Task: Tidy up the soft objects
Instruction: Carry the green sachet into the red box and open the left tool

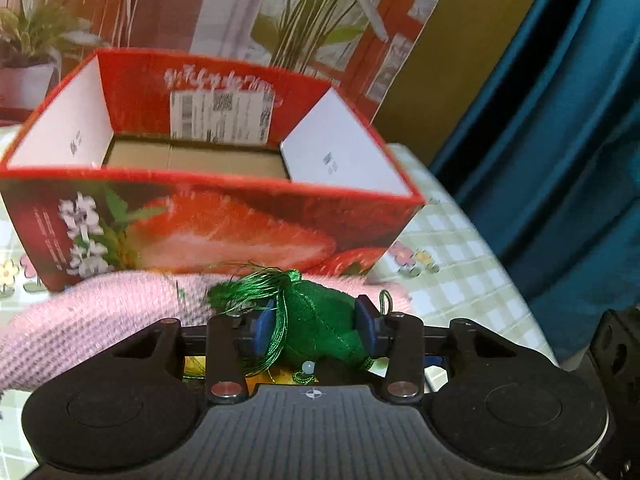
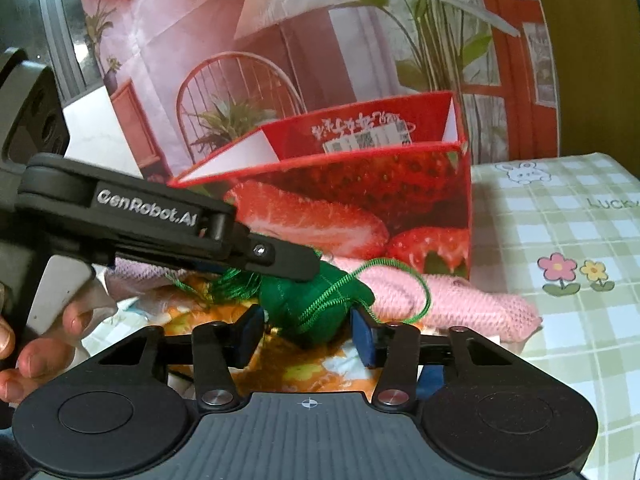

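Note:
My left gripper (image 1: 316, 326) is shut on a green fabric pouch (image 1: 320, 320) with a green tassel and cord. It holds the pouch just above a pink knitted cloth (image 1: 100, 320), in front of an open red strawberry box (image 1: 200, 232). In the right wrist view the left gripper (image 2: 292, 268) comes in from the left with the green pouch (image 2: 316, 304) in its fingers. My right gripper (image 2: 306, 334) is open, its blue pads either side of the pouch's lower end, not pressing it. The pink cloth (image 2: 452, 300) lies behind, against the box (image 2: 360, 208).
The table wears a green checked cloth (image 2: 560, 240) with flower prints. An orange patterned fabric (image 2: 304, 372) lies under the grippers. A printed backdrop (image 2: 280, 40) stands behind the box. A teal curtain (image 1: 560, 120) hangs right. The box holds a brown cardboard bottom (image 1: 192, 158).

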### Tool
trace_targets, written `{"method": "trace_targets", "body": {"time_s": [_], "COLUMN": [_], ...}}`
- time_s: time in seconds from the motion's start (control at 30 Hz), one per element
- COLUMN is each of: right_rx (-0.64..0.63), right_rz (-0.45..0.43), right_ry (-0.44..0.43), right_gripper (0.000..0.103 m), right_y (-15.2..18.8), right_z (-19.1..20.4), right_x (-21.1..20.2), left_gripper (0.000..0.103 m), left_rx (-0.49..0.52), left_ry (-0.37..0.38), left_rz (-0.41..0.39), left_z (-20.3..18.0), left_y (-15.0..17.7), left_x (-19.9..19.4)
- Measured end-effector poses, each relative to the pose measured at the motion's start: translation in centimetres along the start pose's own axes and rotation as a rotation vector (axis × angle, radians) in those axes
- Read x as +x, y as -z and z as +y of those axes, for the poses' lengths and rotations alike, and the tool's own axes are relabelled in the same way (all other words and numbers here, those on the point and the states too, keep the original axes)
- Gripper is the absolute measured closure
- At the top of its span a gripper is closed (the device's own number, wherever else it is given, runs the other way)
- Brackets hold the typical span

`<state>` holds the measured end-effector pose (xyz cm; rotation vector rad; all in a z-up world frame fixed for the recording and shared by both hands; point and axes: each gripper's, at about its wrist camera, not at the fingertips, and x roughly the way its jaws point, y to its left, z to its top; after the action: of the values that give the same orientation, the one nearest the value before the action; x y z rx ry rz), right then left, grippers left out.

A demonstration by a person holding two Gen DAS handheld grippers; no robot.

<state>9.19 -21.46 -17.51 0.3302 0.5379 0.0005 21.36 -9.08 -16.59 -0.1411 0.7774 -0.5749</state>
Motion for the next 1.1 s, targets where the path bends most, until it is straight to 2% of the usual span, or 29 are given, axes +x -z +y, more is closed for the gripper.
{"method": "trace_targets", "body": {"time_s": [0.27, 0.5, 0.63, 0.8, 1.1], "right_rx": [-0.075, -0.184, -0.252, -0.311, -0.247], "right_rz": [-0.099, -0.173, -0.207, -0.175, 0.011], "right_ry": [-0.026, -0.045, -0.045, -0.032, -0.013], "right_gripper": [0.061, 0.062, 0.062, 0.062, 0.062], "right_y": [-4.1, -11.3, -15.2, -17.4, -15.5], "right_z": [1.5, 3.3, 4.6, 6.2, 5.2], "right_x": [-1.9, -1.9, -0.7, 2.5, 10.0], "left_gripper": [0.059, 0.059, 0.059, 0.059, 0.059], "left_rx": [0.045, 0.068, 0.061, 0.037, -0.071], "left_ry": [0.038, 0.083, 0.080, 0.042, 0.016], "left_rz": [-0.146, -0.265, -0.313, -0.294, -0.156], "left_z": [-0.9, -0.1, 1.1, 3.3, 8.4], "left_y": [-3.2, -8.4, -10.9, -12.2, -11.4], "left_x": [-4.4, -7.7, -8.4, -7.3, -1.7]}}
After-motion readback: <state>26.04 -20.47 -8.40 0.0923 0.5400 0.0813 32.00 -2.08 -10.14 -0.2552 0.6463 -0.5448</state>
